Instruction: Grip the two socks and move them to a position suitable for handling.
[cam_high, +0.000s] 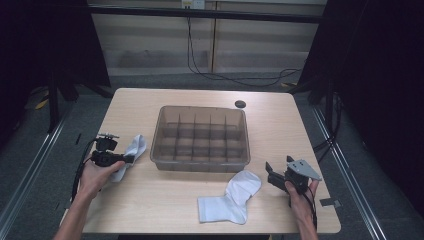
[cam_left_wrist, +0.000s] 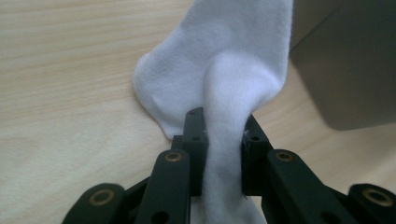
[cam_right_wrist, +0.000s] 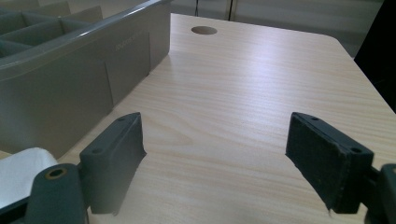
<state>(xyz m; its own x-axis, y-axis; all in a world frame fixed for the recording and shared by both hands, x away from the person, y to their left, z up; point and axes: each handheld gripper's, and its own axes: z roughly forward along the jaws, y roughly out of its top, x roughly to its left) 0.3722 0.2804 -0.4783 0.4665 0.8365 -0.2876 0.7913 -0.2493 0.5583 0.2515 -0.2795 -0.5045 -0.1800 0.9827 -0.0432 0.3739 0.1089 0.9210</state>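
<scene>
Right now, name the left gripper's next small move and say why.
Probably lift: the left gripper is already shut on the white sock, which lies on the table beside the divided bin, so raising it clears the bin wall.

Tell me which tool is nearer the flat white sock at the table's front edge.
Right. The right tool, open, sits just right of that flat white sock; the left tool is far left, clamping the other white sock.

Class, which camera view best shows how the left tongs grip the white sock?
The left gripper view: the left tongs are shut on a bunched fold of the white sock, seen close up. The high view shows that sock small, beside the divided bin. The right gripper view adds nothing on this grip.
</scene>
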